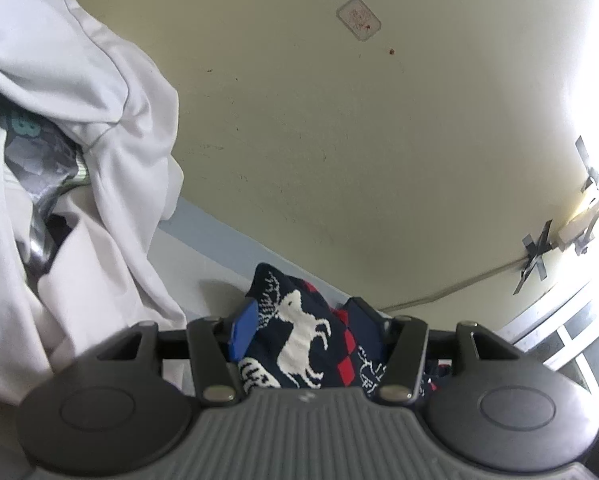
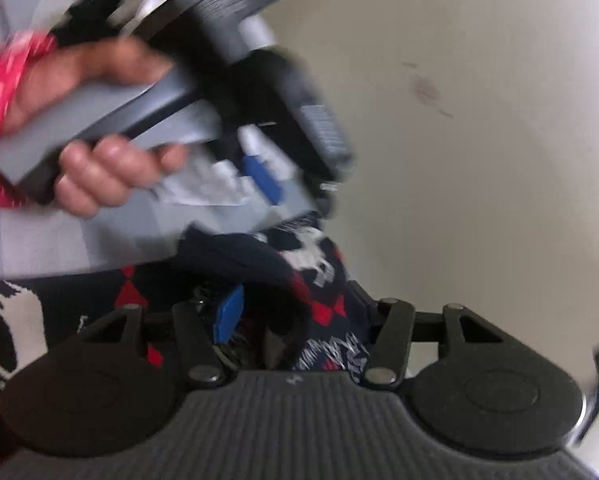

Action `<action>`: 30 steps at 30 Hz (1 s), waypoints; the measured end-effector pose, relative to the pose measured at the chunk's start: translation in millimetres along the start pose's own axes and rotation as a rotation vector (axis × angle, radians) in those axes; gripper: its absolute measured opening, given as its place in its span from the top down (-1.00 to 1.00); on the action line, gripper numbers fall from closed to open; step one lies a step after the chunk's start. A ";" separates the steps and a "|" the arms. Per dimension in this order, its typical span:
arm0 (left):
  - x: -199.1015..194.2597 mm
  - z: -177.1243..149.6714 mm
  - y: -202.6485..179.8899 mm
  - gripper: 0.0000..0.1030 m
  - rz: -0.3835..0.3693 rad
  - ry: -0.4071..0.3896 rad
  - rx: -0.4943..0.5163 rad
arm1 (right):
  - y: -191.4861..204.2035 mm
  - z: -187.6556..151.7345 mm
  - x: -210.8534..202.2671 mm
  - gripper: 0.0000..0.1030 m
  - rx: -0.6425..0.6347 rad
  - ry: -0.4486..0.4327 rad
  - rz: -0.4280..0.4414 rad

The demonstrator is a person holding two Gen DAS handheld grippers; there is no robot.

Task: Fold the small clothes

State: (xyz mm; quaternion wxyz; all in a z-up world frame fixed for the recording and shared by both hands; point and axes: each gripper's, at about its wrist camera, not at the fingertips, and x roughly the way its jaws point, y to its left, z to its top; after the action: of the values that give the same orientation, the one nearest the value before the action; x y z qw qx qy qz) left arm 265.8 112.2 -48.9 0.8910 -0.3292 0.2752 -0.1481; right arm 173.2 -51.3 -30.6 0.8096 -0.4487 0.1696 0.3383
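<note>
Evidently the left gripper point(image 1: 305, 330) has its jaws clamped on a bunched navy knit garment point(image 1: 299, 340) patterned with white reindeer and red diamonds, held just above the cream bench point(image 1: 319, 140). A heap of white cloth point(image 1: 79, 160) lies to its left. Seen from the blurred right wrist view, the right gripper point(image 2: 295, 320) has the same garment between its jaws; whether they press it cannot be told. A hand point(image 2: 99, 128) grips the left gripper's handle.
</note>
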 end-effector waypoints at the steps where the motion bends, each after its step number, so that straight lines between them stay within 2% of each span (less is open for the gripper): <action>1: -1.3 0.7 0.9 0.01 -0.004 -0.005 -0.003 | -8.7 3.6 -0.4 0.82 0.068 -0.008 0.037; 2: -3.0 1.7 2.5 0.01 -0.007 -0.012 -0.008 | -27.8 5.9 -4.0 0.86 0.211 -0.042 0.075; 4: -5.5 3.6 6.5 0.01 -0.013 -0.025 -0.026 | -76.5 -3.4 -16.0 0.86 0.543 -0.137 0.075; 6: -7.5 6.3 11.2 0.01 -0.029 -0.029 -0.058 | -128.3 -47.7 -29.2 0.85 0.937 -0.237 0.024; 7: -7.4 7.3 12.6 0.01 -0.035 -0.030 -0.072 | -147.4 -79.4 -32.0 0.85 1.136 -0.247 0.005; 8: -7.1 7.5 11.9 0.01 -0.034 -0.028 -0.073 | -160.0 -114.4 -28.8 0.85 1.321 -0.197 -0.006; 9: -6.0 6.9 8.5 0.01 -0.025 -0.023 -0.063 | -162.5 -142.7 -21.7 0.85 1.428 -0.101 0.004; 11: -1.8 3.6 -3.4 0.01 -0.012 0.007 -0.024 | -150.0 -174.2 -10.7 0.76 1.451 0.068 0.065; 12: -0.7 1.7 -11.4 0.01 -0.009 0.028 0.002 | -143.6 -186.3 -10.8 0.72 1.450 0.107 0.098; 13: 1.5 -1.2 -21.3 0.01 -0.006 0.048 0.038 | -140.4 -199.3 -20.1 0.70 1.465 0.069 0.124; 14: 3.4 -6.2 -33.7 0.01 0.003 0.066 0.087 | -140.2 -209.6 -37.0 0.59 1.492 0.041 0.120; 15: 4.1 -12.2 -42.4 -0.02 0.011 0.080 0.128 | -142.5 -221.1 -47.6 0.14 1.515 0.018 0.075; 16: 6.9 -19.6 -53.4 -0.03 0.023 0.100 0.174 | -143.1 -227.7 -60.1 -0.15 1.526 -0.028 0.016; 17: 10.1 -26.6 -60.9 -0.03 0.031 0.118 0.203 | -145.7 -239.7 -77.9 -0.16 1.517 -0.072 -0.045; 18: 14.2 -34.1 -67.6 -0.03 0.035 0.138 0.228 | -150.1 -242.5 -94.0 -0.15 1.499 -0.081 -0.090; 21: 29.3 -58.1 -87.9 -0.03 0.044 0.209 0.316 | -156.1 -265.9 -111.4 -0.15 1.447 -0.059 -0.239; 23: 42.0 -74.4 -99.4 -0.03 0.087 0.233 0.401 | -161.3 -286.2 -121.0 -0.15 1.463 -0.045 -0.281; 25: 51.9 -89.6 -109.4 0.02 0.114 0.260 0.467 | -161.9 -296.0 -113.6 -0.15 1.488 -0.048 -0.291; 26: 57.5 -96.8 -114.2 0.28 0.131 0.264 0.501 | -156.0 -296.0 -106.2 -0.15 1.496 -0.041 -0.295; 27: 61.3 -102.5 -118.6 0.67 0.156 0.254 0.538 | -148.8 -293.6 -89.9 -0.15 1.505 -0.021 -0.299; 30: 52.3 -99.5 -123.3 0.72 0.203 0.163 0.597 | -146.5 -295.7 -90.8 -0.13 1.478 0.001 -0.324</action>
State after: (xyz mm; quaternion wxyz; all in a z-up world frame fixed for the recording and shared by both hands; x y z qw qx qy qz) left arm 239.1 -52.5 -49.9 0.9335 -0.0113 0.3216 -0.1585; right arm 219.5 -389.9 -48.2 0.9393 0.1913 0.2847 0.0130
